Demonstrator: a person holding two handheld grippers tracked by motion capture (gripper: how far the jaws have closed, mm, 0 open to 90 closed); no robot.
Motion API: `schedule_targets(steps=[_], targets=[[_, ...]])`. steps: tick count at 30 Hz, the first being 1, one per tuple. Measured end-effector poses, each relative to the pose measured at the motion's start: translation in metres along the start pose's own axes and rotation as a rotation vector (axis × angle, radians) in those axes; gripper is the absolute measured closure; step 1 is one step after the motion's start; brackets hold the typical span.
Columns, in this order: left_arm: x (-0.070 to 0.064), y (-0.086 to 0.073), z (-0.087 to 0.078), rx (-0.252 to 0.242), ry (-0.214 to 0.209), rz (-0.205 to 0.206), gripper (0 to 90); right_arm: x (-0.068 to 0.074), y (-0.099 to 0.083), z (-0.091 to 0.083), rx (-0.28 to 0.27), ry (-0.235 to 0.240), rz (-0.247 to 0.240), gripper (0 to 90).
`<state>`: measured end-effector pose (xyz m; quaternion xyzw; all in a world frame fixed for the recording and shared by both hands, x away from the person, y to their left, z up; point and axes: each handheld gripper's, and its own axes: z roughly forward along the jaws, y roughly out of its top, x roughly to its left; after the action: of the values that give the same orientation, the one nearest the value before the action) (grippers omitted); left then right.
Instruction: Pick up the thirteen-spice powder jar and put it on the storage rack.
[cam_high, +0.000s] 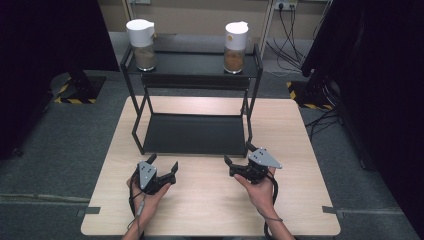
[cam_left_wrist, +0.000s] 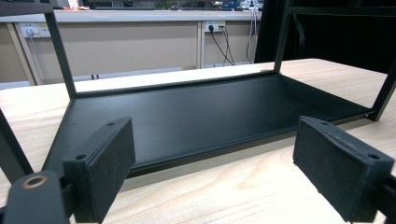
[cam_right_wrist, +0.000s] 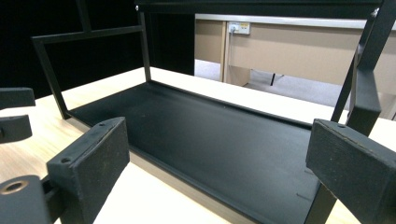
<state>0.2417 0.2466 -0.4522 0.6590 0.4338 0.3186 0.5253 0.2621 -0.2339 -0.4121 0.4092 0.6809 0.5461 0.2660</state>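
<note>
A black two-tier metal rack (cam_high: 192, 134) stands on the far half of the wooden table (cam_high: 210, 205). On its top shelf sit two white-lidded jars of brown contents, one at the left (cam_high: 141, 44) and one at the right (cam_high: 235, 47). My left gripper (cam_high: 163, 166) rests low over the table in front of the rack's left side, jaws open and empty. My right gripper (cam_high: 238, 155) is near the rack's front right leg, also open and empty. The bare lower shelf (cam_left_wrist: 205, 109) lies just beyond my left gripper (cam_left_wrist: 212, 172); the lower shelf (cam_right_wrist: 219, 140) also lies ahead of my right gripper (cam_right_wrist: 219, 177).
The rack's thin black legs (cam_right_wrist: 359, 84) stand close to my right gripper's right jaw. Grey floor surrounds the table. Black stands with yellow-striped bases (cam_high: 75, 92) flank it, and cables (cam_high: 290, 30) hang from wall sockets behind.
</note>
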Motion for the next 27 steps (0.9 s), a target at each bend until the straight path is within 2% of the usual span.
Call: schedule_targets(steps=[27], targets=[[-0.001,-0.001,0.000,-0.004,0.003,0.003,12.4,-0.001,-0.032,-0.008,0.058,0.007,0.033,6.3]])
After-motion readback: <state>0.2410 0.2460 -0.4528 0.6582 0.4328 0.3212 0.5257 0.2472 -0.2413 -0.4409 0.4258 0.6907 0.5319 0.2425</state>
